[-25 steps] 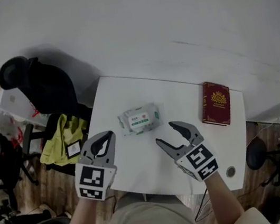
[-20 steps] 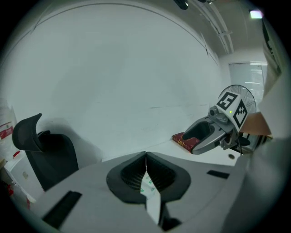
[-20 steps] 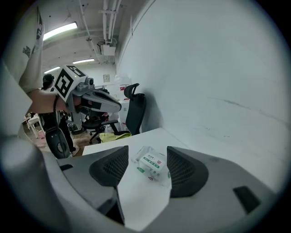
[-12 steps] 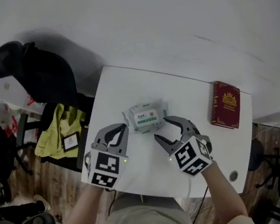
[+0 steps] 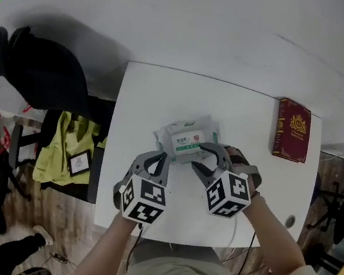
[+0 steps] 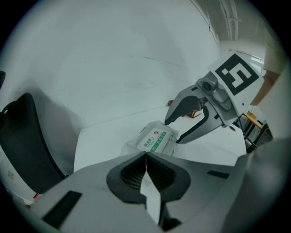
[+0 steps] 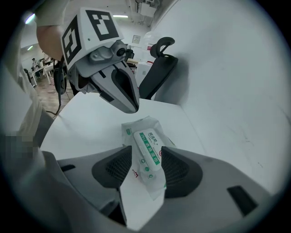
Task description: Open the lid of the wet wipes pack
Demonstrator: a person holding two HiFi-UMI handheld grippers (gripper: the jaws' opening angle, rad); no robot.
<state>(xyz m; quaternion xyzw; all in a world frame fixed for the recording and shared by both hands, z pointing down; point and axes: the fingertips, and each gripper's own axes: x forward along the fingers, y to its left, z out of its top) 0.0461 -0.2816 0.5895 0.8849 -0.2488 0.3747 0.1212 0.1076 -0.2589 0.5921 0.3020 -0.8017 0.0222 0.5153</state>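
1. The wet wipes pack (image 5: 187, 139) is laid flat near the middle of the white table (image 5: 145, 98), label side up. The lid (image 5: 188, 142) is seen shut.
2. Step in hand, as judged: the approach. Both grippers are set at the near edge of the pack, and the lid is not yet worked.
3. The left gripper (image 6: 145, 157) is clenched, tips meeting, with nothing caught between them. It is held just beside the near-left corner of the pack.
4. The right gripper (image 7: 145, 170) has just been closing, but its jaws are kept apart. The pack's near end is framed between the pads (image 7: 113, 168), and no firm pinch is seen.
5. Next move, as judged: the soft pack has to be pinned down by one gripper, and the lid's free edge has to be caught and lifted by the other. Which edge carries the tab cannot be told.
6. Risk: the light pack may be dragged or lifted whole if it is not held down.
7. The red book (image 5: 294, 130) is left well apart at the right and is not involved.
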